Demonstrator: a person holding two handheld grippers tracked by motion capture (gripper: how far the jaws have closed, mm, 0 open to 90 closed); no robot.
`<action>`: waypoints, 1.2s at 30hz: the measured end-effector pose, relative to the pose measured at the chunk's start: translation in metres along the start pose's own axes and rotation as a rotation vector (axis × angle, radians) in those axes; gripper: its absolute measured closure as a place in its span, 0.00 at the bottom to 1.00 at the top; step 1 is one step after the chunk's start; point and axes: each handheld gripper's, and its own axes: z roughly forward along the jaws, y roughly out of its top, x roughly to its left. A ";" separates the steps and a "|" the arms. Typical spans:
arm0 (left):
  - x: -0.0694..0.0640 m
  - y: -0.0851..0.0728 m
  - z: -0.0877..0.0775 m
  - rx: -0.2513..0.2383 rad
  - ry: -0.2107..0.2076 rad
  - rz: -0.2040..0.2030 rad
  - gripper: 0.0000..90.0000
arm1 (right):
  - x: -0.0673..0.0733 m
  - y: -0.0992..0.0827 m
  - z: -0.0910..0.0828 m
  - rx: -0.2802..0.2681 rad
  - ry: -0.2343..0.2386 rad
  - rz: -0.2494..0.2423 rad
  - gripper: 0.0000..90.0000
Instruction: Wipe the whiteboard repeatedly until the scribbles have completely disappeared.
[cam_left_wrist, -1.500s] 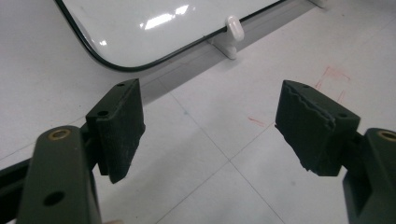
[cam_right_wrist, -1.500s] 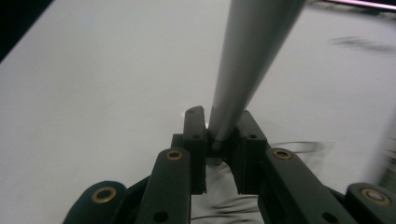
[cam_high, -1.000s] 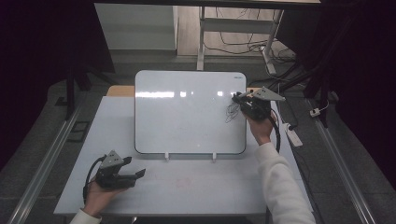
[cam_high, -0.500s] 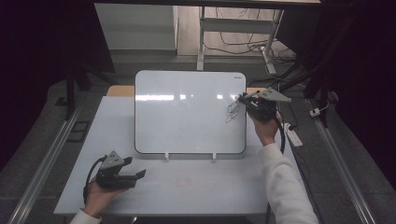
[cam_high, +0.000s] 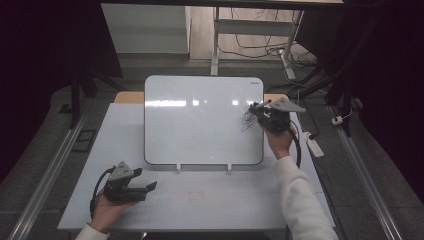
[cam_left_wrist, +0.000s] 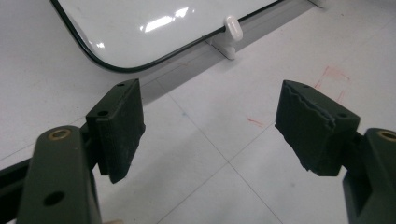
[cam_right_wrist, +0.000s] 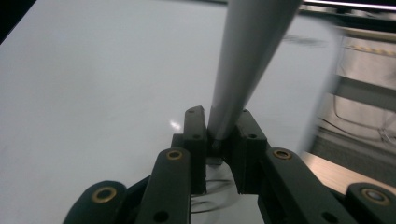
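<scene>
While clamped in the right tongs (cam_right_wrist: 218, 140), grey tapered marker (cam_right_wrist: 247, 60) seen close up, blurred, over glossy whiteboard (cam_high: 200, 125). From above, black scribble (cam_high: 246, 120) beside those tongs, slightly nearer the board's right edge than earlier. Left tongs (cam_left_wrist: 210, 135) released, low on pale bench (cam_high: 210, 200).

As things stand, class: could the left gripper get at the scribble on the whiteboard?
Probably not without moving: the left gripper rests open near the table's front edge, while the scribble lies across the whiteboard, beside the right gripper holding a marker.
</scene>
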 end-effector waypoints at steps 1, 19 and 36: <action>0.000 0.000 0.000 0.001 0.001 0.000 0.27 | 0.003 0.001 0.000 0.006 -0.007 -0.031 0.87; -0.004 0.000 0.000 0.003 -0.002 0.018 0.27 | 0.004 -0.002 0.001 -0.043 -0.028 0.067 0.87; -0.003 0.000 0.002 0.011 0.000 0.011 0.27 | -0.016 -0.007 -0.008 -0.088 -0.065 0.154 0.87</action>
